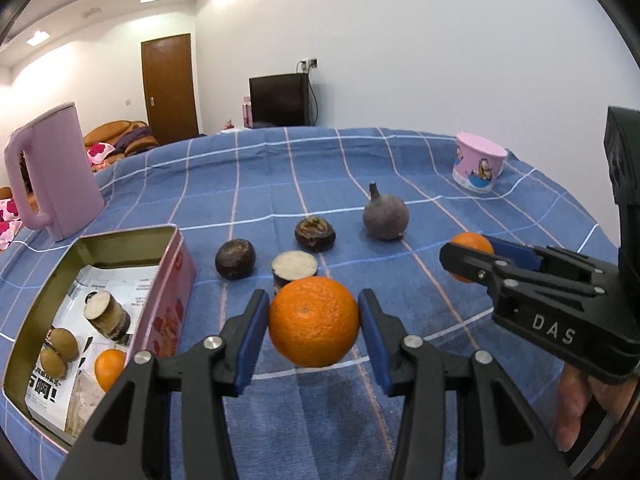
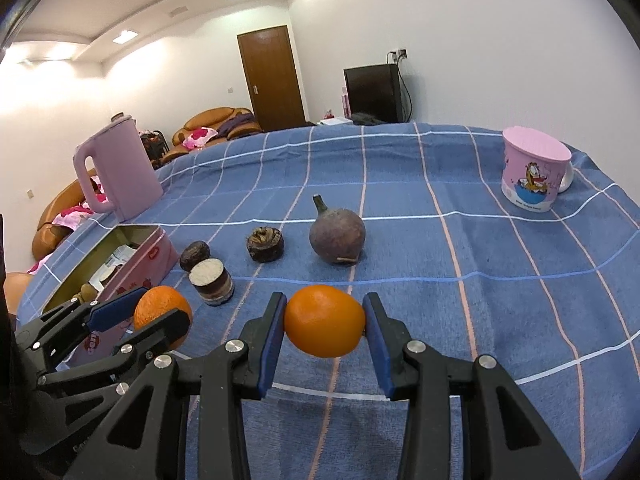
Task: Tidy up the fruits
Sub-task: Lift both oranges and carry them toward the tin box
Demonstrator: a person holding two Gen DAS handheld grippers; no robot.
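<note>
1. The left gripper [image 1: 314,328] has its blue pads clamped on a large round orange [image 1: 313,322], held clear above the blue checked tablecloth [image 1: 320,168], just right of the open pink metal tin [image 1: 176,280].
2. The right gripper [image 2: 325,322] grips a smaller smooth orange [image 2: 325,321] the same way, lifted off the cloth, to the right of the left gripper.
3. The tin sits near the table's left edge; inside it lie a small orange [image 1: 109,369], two brown kiwis [image 1: 59,350] and a cut cane piece [image 1: 106,314] on printed paper.
4. Just beyond the held fruit stand a second cut cane piece [image 1: 295,270], a dark round fruit [image 1: 235,259], a brown flattened fruit [image 1: 315,234] and a purple stemmed fruit [image 1: 385,216], in a loose row across the middle.
5. A pink kettle [image 1: 52,176] stands at the far left edge behind the tin; a pink cartoon mug [image 2: 534,172] stands near the far right edge.
6. The cloth to the right of the row and between the row and the mug lies bare.
</note>
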